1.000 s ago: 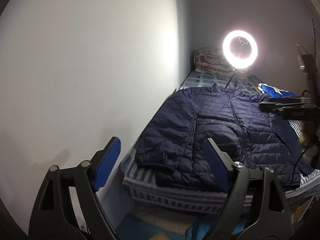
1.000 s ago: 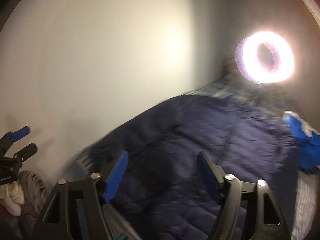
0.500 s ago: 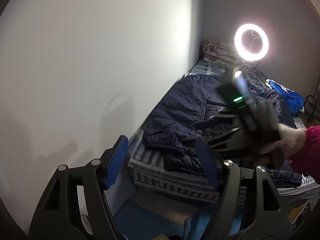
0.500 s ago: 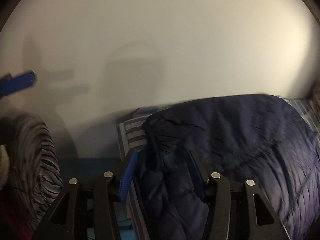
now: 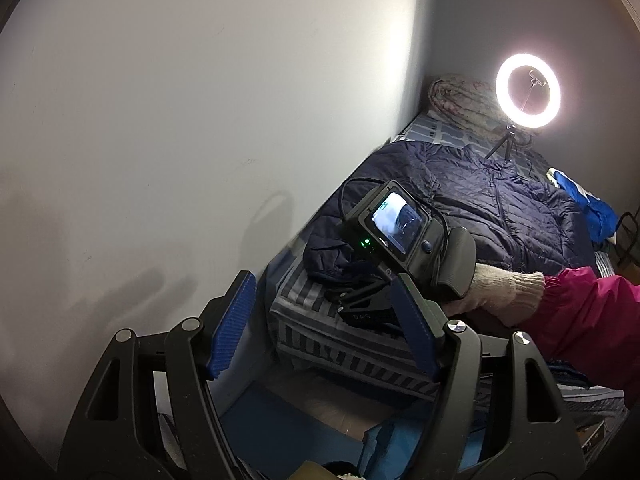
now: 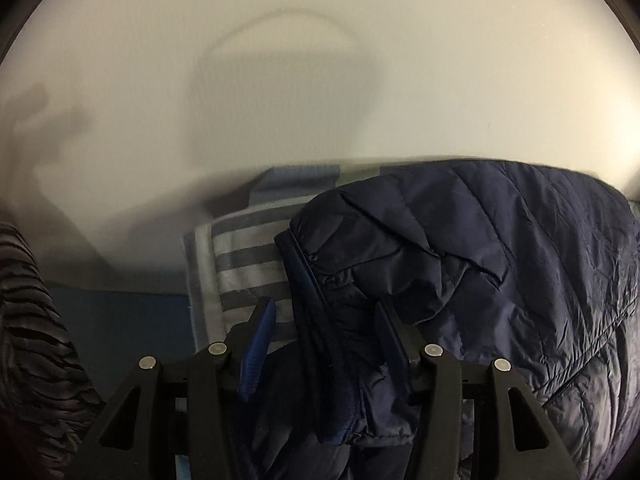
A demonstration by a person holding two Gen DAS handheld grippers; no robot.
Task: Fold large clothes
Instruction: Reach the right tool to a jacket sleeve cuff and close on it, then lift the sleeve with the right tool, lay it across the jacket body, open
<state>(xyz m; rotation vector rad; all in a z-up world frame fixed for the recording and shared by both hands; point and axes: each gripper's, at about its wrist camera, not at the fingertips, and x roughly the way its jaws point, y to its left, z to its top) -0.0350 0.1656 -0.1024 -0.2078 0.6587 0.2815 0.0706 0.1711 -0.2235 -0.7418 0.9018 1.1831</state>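
From my left wrist view, the ring light (image 5: 528, 96) at two o'clock is the main light source I can see, and it blows out to pure white with a soft halo. It washes the wall (image 5: 200, 100) pale grey, and I see faint shadows on it toward eight o'clock. My right wrist view is dimmer and warmer; a broad, soft-edged shadow (image 6: 288, 64) sits on the wall at twelve o'clock. The bedding edge looks smeared with motion blur. Both fisheye views bend straight lines and go black at the corners.
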